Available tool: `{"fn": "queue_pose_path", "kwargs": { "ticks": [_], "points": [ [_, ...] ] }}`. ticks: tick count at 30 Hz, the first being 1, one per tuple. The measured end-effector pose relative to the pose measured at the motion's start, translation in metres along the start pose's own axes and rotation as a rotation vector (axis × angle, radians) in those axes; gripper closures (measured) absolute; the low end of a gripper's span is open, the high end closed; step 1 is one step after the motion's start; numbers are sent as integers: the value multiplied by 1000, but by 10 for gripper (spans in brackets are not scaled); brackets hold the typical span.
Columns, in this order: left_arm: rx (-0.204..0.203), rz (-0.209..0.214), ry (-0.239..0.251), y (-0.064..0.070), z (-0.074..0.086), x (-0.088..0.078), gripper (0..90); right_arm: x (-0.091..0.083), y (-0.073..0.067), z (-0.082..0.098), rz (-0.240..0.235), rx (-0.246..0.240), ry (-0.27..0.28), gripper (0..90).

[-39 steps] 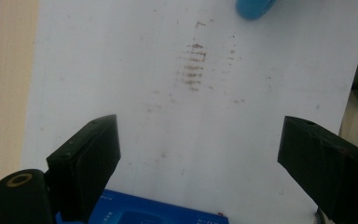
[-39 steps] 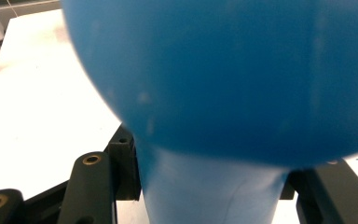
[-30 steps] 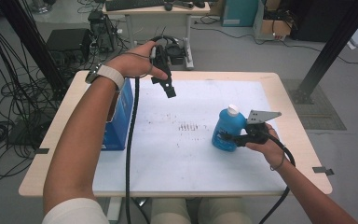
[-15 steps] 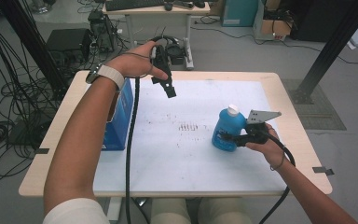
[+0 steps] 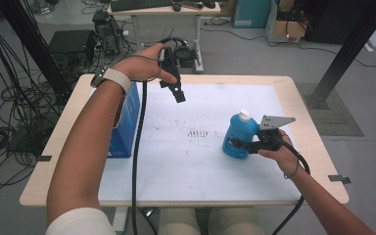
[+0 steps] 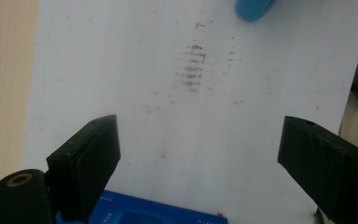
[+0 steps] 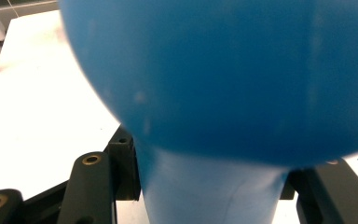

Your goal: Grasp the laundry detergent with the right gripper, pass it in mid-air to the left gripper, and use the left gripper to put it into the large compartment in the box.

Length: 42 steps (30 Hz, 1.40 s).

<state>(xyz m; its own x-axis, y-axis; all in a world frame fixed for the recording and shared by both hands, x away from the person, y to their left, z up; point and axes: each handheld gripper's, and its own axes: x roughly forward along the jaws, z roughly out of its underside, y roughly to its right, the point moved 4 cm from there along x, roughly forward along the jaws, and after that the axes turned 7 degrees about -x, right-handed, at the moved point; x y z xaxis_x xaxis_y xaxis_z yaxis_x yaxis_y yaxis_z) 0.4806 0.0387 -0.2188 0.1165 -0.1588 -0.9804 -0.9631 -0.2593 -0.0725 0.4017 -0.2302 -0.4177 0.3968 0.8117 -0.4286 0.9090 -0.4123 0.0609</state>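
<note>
Nothing is changing since a second ago: the right gripper (image 5: 240, 143) is keeping its jaws clamped on the bottle (image 5: 238, 134) standing on the table (image 5: 186, 181). The left gripper (image 5: 177, 93) is hovering with jaws wide and empty, so the bottle is likely awaiting its move

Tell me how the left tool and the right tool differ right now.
The left tool hangs above the white table top with jaws open and empty; the right tool is low and shut on the blue plastic bottle with the white cap. Both are black, two-jawed and hand-held.

Right hand-held gripper (image 5: 239, 145) clamps the blue bottle (image 5: 238, 135).
</note>
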Motion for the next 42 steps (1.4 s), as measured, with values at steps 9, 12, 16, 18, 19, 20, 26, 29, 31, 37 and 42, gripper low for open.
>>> {"fn": "queue_pose_path", "kwargs": {
  "ticks": [9,12,16,18,19,20,26,29,31,37,42],
  "points": [
    [-1,-2,2,0,0,0,132,0,0,0,0,0,0,432],
    [0,-2,2,0,0,0,132,0,0,0,0,1,1,432],
    [1,-2,3,0,0,0,132,0,0,0,0,2,1,431],
    [2,-2,2,0,0,0,132,0,0,0,0,1,0,431],
    [0,0,0,0,0,0,132,0,0,0,0,1,0,431],
    [0,-1,0,0,0,0,132,0,0,0,0,2,0,431],
    [0,0,2,0,0,0,132,0,0,0,0,2,0,431],
    [2,-1,4,0,0,0,133,0,0,0,0,1,0,430],
    [0,0,3,0,0,0,132,0,0,0,0,3,1,430],
    [-1,0,2,0,0,0,132,0,0,0,-1,1,0,430],
    [-3,3,2,0,-1,0,132,0,0,0,-2,2,0,431]
  ]
}}
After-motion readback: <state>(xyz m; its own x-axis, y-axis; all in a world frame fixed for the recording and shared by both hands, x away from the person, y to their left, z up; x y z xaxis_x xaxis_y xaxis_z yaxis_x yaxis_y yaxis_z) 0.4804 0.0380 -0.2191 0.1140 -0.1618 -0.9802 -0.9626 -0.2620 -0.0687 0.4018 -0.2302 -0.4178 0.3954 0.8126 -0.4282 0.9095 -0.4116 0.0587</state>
